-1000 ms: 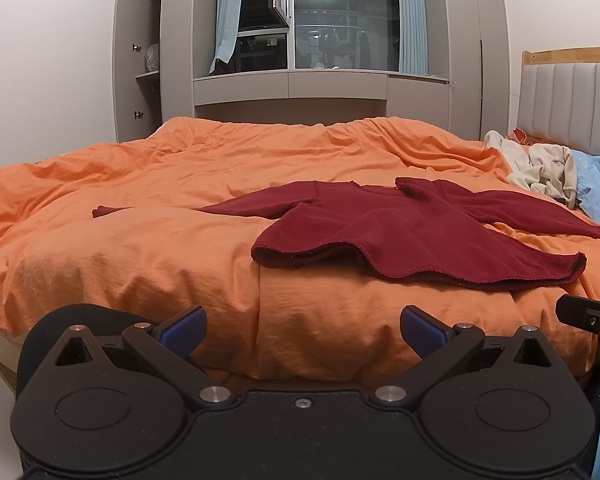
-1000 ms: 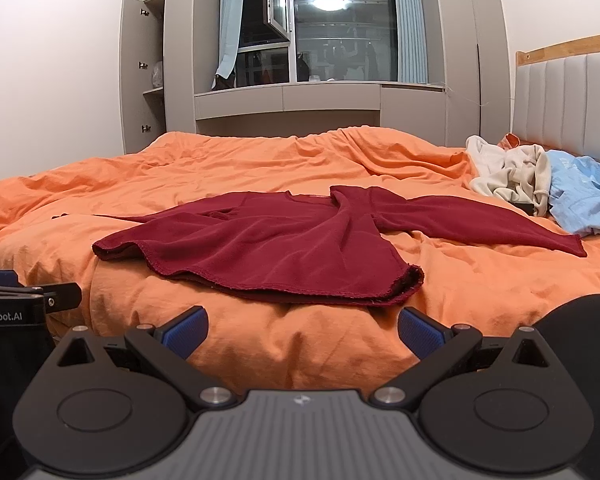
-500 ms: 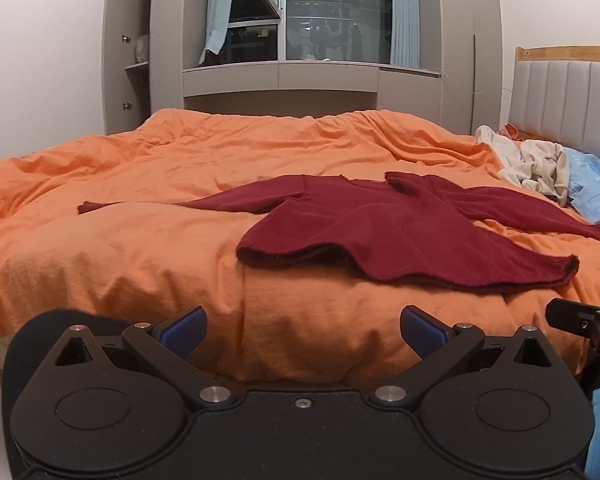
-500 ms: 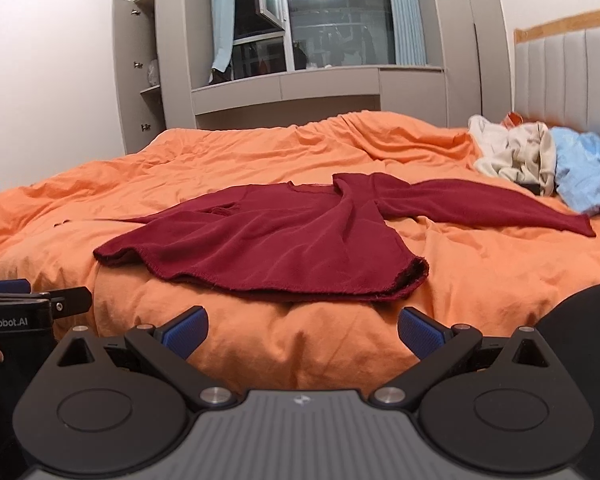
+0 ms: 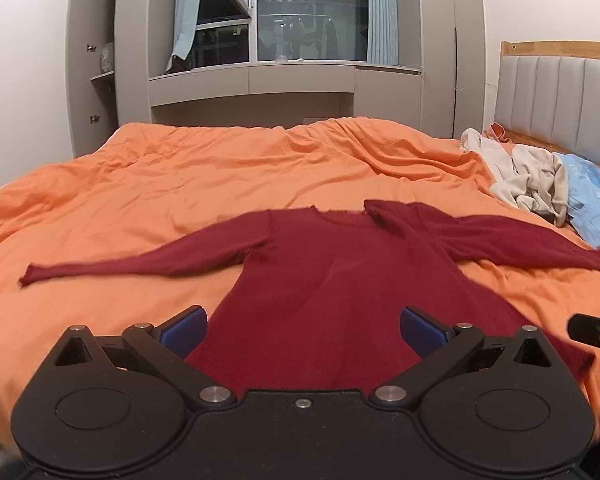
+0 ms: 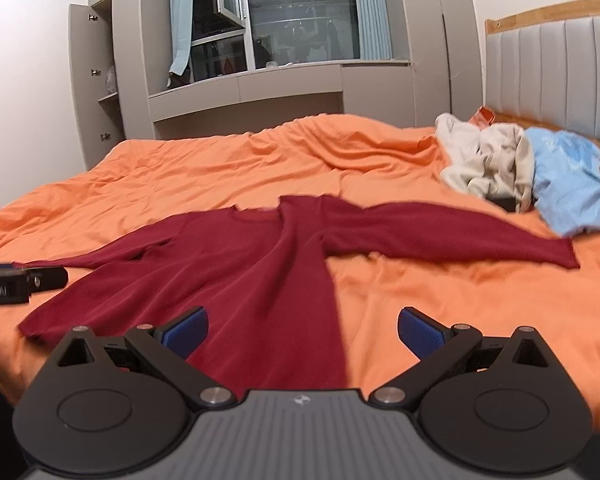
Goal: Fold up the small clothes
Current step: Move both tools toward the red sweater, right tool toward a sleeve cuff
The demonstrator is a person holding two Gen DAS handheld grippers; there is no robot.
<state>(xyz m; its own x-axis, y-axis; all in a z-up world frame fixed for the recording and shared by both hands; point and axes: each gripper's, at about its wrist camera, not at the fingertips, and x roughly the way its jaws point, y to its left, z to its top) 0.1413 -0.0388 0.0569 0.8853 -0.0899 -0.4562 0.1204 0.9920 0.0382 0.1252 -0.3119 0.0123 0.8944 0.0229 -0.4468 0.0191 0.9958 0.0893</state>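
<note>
I am holding both tools over the near edge of the bed, and neither is carrying anything: the left gripper (image 5: 302,326) has its blue pads spread wide with only cloth showing between them, and the right gripper (image 6: 302,327) is equally wide and equally empty. The dark red top (image 5: 340,276) is lying face-down or face-up, I cannot tell which, flat on the orange duvet (image 5: 180,176), with its hem towards me, one sleeve reaching out to the left and the other to the right, and the neckline on the far side.

What I am worrying about is the bedding itself — the duvet is soft and rumpled, so a pad closing on the hem could pinch orange fabric along with red and drag the whole cover when I lift. The right shoulder area (image 6: 300,216) is already lying doubled over on itself, and folding over that ridge would likely leave a lumpy, crooked result. The right sleeve is ending near the pile of pale clothes (image 6: 488,164) and the light blue garment (image 6: 572,176); sweeping it inward carelessly could snag those. Both views are blurring slightly, so I am judging the hem's exact edge with less certainty than I would like — grabbing one layer only is a real risk
</note>
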